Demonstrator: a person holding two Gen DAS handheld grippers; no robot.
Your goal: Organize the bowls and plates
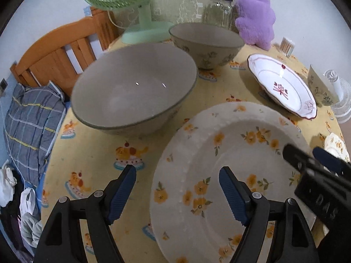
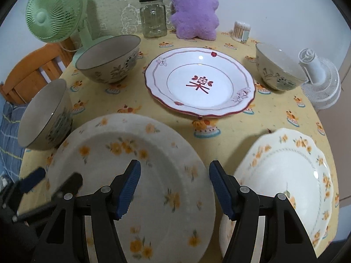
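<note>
Left wrist view: the left hand-held gripper point(image 1: 176, 194) hangs released, jaws apart over the rim of a cream, orange-flowered ceramic plate point(image 1: 230, 153) on the yellow-clothed worktop point(image 1: 92, 153). An empty grey ceramic bowl point(image 1: 133, 92) sits beside it.

Right wrist view: the right hand-held gripper point(image 2: 174, 191) is also released, above that plate's right rim; a red-trimmed white plate point(image 2: 199, 81) lies beyond, empty.

My table point(image 2: 274, 114) wears a yellow cloth printed with little cakes. On it sit three grey floral bowls point(image 2: 109, 59), two orange-flowered plates point(image 2: 131, 175), a red-trimmed plate point(image 2: 199, 81), a green fan point(image 2: 54, 11), a glass jar point(image 2: 153, 17), a purple plush toy point(image 2: 195, 8), a white fan point(image 2: 320, 81) and what look like cotton swabs point(image 2: 241, 30) (too small to be sure).
</note>
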